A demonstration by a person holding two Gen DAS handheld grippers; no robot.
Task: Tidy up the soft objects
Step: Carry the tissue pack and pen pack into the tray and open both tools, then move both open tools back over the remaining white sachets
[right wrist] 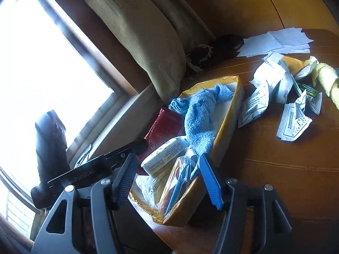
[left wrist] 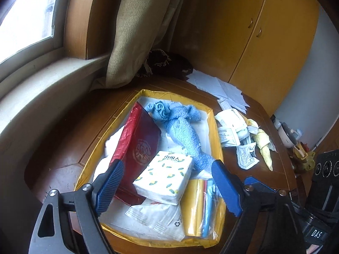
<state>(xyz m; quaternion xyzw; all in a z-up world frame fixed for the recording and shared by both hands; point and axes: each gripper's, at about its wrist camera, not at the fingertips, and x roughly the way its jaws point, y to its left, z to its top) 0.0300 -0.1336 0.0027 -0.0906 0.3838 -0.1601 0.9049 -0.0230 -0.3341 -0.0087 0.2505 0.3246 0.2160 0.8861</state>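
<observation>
- Wooden table [left wrist: 70,135] by a window, curtain hanging behind; yellow-rimmed shallow box [left wrist: 214,124] sits on it, already holding most of the soft stuff
- In the box: blue towel [left wrist: 180,124] draped corner to middle, red foil pouch [left wrist: 139,148], lemon-print tissue pack [left wrist: 167,180] lying on top, clear zip bag [left wrist: 201,207] with yellow and blue contents along the near right wall
- Left gripper [left wrist: 167,187]: jaws spread wide either side of the tissue pack, pads not pressing it, so the pack looks let go
- Right gripper [right wrist: 169,180]: jaws apart over the box's near end, the zip bag and towel end lie between them, nothing pinched
- Still outside the box on the right: rolled yellow cloth [left wrist: 263,146] among crumpled white sachets [left wrist: 245,156], loose papers [left wrist: 222,89] further back
- Likely next target: the yellow cloth, best taken by the right gripper since it is on that side
- Tips: lift both grippers straight out first so the pads don't snag the towel or bag; grab the cloth at the middle of the roll, not the loose tail; keep clear of the sachets touching it
</observation>
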